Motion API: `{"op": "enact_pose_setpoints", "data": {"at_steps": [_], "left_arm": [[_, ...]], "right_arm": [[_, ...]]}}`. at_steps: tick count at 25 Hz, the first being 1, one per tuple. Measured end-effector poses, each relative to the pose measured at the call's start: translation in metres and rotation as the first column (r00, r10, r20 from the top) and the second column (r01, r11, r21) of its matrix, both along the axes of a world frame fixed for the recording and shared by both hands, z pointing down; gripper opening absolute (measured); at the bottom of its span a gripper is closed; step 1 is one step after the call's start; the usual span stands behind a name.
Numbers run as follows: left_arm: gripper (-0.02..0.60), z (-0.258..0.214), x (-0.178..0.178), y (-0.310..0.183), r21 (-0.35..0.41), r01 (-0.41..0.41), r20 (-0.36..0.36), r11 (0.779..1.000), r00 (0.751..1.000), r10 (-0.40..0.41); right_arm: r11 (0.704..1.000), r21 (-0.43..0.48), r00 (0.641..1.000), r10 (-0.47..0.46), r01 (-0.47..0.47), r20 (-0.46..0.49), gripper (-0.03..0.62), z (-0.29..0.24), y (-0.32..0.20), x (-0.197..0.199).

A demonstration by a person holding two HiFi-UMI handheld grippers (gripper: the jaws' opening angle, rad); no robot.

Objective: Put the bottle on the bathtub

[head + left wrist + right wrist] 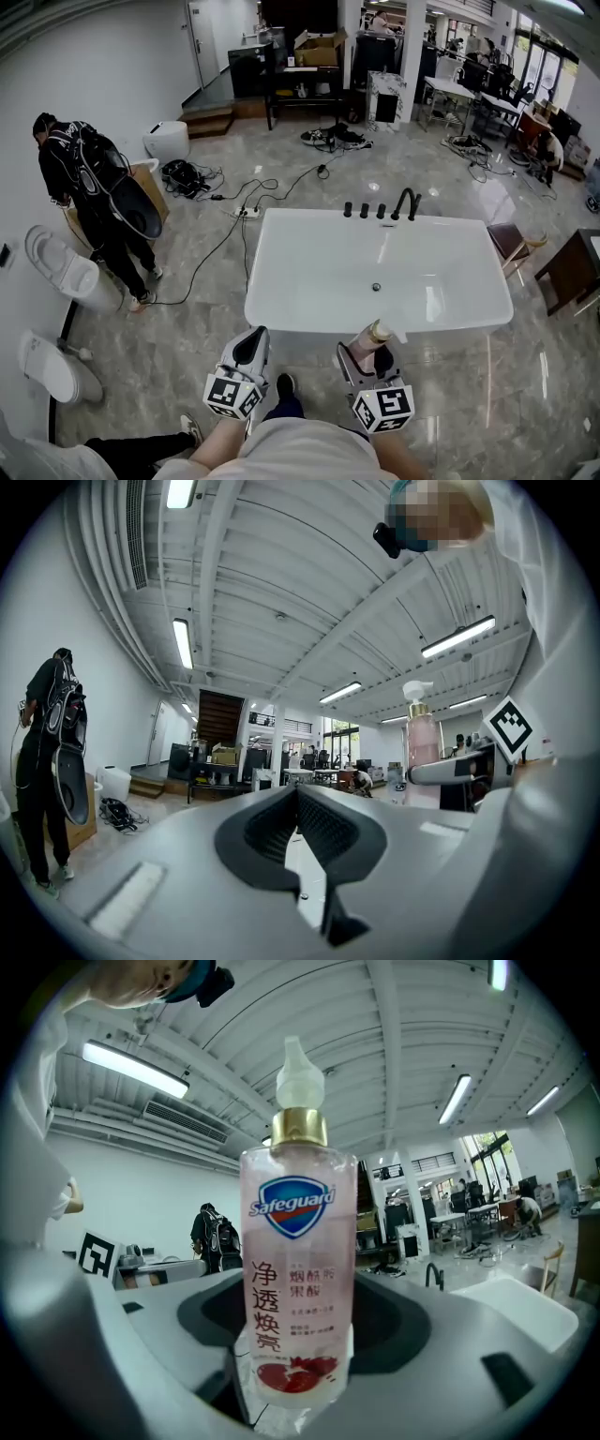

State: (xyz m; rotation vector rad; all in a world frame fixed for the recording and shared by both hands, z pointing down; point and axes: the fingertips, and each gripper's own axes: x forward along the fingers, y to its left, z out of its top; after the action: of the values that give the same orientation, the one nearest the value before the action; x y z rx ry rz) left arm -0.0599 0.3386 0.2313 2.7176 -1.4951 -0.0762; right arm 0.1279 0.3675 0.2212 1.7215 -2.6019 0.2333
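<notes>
**Bottle [298, 1241] held upright just short of the tub [281, 281]**

A pink pump bottle stands upright between the jaws of the right hand-held gripper [300, 1335], which are set wide and clamp its lower body. The bottle is in the air just before the tub's near rim, not yet on it. The left hand-held gripper [298, 803] hangs beside it with its jaws together on nothing.

The step in hand appears to be the carry to the rim. To do it well, the bottle should stay upright and its base should come down flat and whole on the ledge, with none of it over the basin or the floor. The jaws should part only once the bottle stands by itself. The near rim looks narrow. The ledge by the faucet [406, 202] looks broader, but it lies across the basin.

The head view alone shows the bottle against the rim and the whole white tub on the marble floor [187, 337]. The right gripper view alone shows the label and where the jaws bite. The left gripper view alone shows the bottle side-on, with its pump head clear above the right jaws.
</notes>
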Motion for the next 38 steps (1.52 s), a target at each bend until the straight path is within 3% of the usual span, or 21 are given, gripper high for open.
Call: {"op": "enact_pose_setpoints", "data": {"at_steps": [8, 14, 23, 28, 33, 38], "left_arm": [[0.009, 0.018, -0.011, -0.087, -0.019, -0.032, -0.012, 0.999, 0.999, 0.032], [0.009, 0.023, -0.041, -0.184, -0.037, -0.068, -0.012, 0.997, 0.998, 0.067], [0.009, 0.024, -0.091, -0.319, -0.035, -0.111, 0.013, 0.993, 0.994, 0.112], [0.009, 0.036, -0.098, -0.352, -0.049, -0.101, -0.02, 0.994, 0.995, 0.1], [0.009, 0.035, -0.081, -0.375, -0.038, -0.113, -0.012, 0.993, 0.994, 0.112], [0.009, 0.033, -0.068, -0.391, -0.049, -0.054, -0.036, 0.997, 0.998, 0.053]], "right_arm": [[1.0, -0.015, 1.0, 0.025, -0.025, -0.016, 0.311, 0.013, -0.079, -0.013], [0.998, -0.037, 0.998, 0.053, -0.054, -0.019, 0.311, 0.019, -0.171, -0.047], [0.995, 0.007, 0.994, 0.099, -0.099, -0.055, 0.311, 0.011, -0.295, -0.098], [0.993, -0.007, 0.991, 0.117, -0.118, -0.071, 0.311, 0.023, -0.328, -0.106], [0.993, -0.024, 0.991, 0.116, -0.118, -0.065, 0.311, 0.026, -0.356, -0.095], [0.995, -0.044, 0.994, 0.085, -0.089, -0.073, 0.313, 0.033, -0.379, -0.08]]}}
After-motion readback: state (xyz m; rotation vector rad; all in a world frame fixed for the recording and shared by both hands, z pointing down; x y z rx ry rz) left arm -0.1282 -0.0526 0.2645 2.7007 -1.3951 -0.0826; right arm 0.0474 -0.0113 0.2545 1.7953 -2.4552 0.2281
